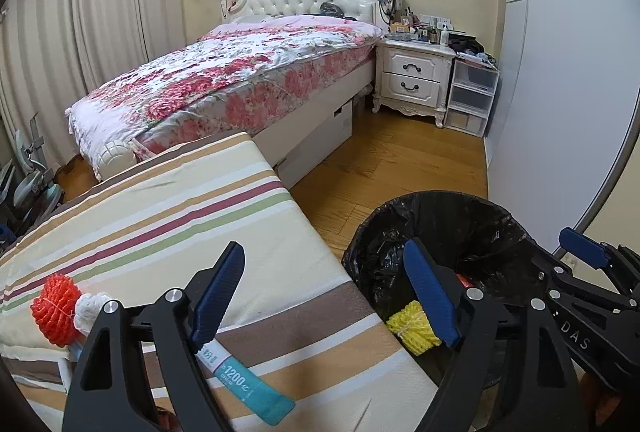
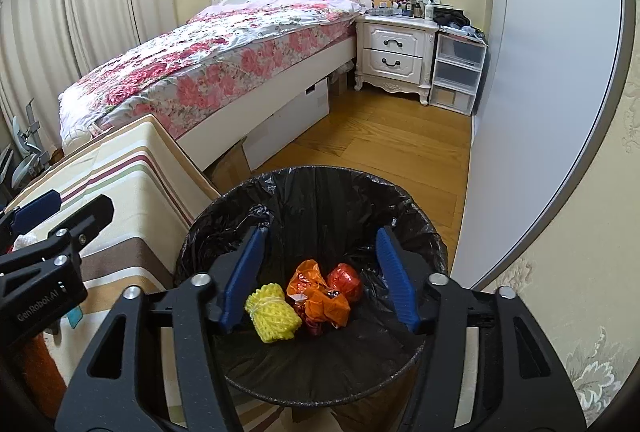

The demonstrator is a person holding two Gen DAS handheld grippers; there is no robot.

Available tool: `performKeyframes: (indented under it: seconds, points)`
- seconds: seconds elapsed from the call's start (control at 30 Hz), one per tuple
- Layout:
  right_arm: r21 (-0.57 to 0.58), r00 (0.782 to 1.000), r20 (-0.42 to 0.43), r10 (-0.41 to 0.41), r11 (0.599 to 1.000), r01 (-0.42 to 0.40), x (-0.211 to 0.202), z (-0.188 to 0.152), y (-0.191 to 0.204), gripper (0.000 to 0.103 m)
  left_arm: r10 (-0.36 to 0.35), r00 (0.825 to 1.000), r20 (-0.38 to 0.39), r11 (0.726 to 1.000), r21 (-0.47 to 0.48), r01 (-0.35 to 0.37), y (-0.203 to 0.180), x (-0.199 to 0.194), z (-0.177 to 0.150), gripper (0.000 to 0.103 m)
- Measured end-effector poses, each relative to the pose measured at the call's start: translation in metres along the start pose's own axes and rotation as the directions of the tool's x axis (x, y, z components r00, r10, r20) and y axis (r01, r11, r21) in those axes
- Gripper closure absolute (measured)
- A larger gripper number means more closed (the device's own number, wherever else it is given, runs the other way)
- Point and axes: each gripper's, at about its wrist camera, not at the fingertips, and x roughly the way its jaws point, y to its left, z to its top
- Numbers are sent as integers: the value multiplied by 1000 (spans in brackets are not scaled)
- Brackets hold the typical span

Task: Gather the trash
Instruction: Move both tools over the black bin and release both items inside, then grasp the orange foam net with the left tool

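A black-lined trash bin (image 2: 320,192) stands on the floor beside a striped cushion (image 1: 160,216). In it lie a yellow foam net (image 2: 272,318), orange wrappers (image 2: 320,296) and a red ball of wrap (image 2: 346,280). My right gripper (image 2: 318,280) hangs open and empty over the bin. My left gripper (image 1: 324,296) is open over the cushion's right edge and the bin rim (image 1: 360,244). On the cushion lie an orange foam net (image 1: 54,308), a white foam net (image 1: 90,310) and a teal and white tube (image 1: 244,386). The yellow net also shows in the left wrist view (image 1: 412,328).
A bed with a floral cover (image 1: 240,72) stands behind the cushion. A white nightstand (image 1: 412,76) and plastic drawers (image 1: 472,96) stand at the back. A white wardrobe (image 1: 568,92) lines the right side. Wood floor (image 1: 400,160) lies between.
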Motion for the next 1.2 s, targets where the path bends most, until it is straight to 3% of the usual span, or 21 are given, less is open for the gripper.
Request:
performKeyframes:
  seconds: [0.43,0.8,0.97,1.2]
  points:
    - [-58,998,29,61,997,-59,-21,3,49,35,139,990,14,985,-101,-137,76,-40,-14,22]
    - [-158,988,11,151,976,-147,-31,0,115,35,286,956,-68,926,-237,-294,172,-57,-47,22]
    - [-211,984,-3,178,962,-174,-33,-3,144,35,299,949,-101,917,-245,-315,194,-53,-59,22]
    - [-253,980,-24,197,947,-196,-33,-10,171,35,274,953,-130,929,-221,-298,206,-33,-61,22]
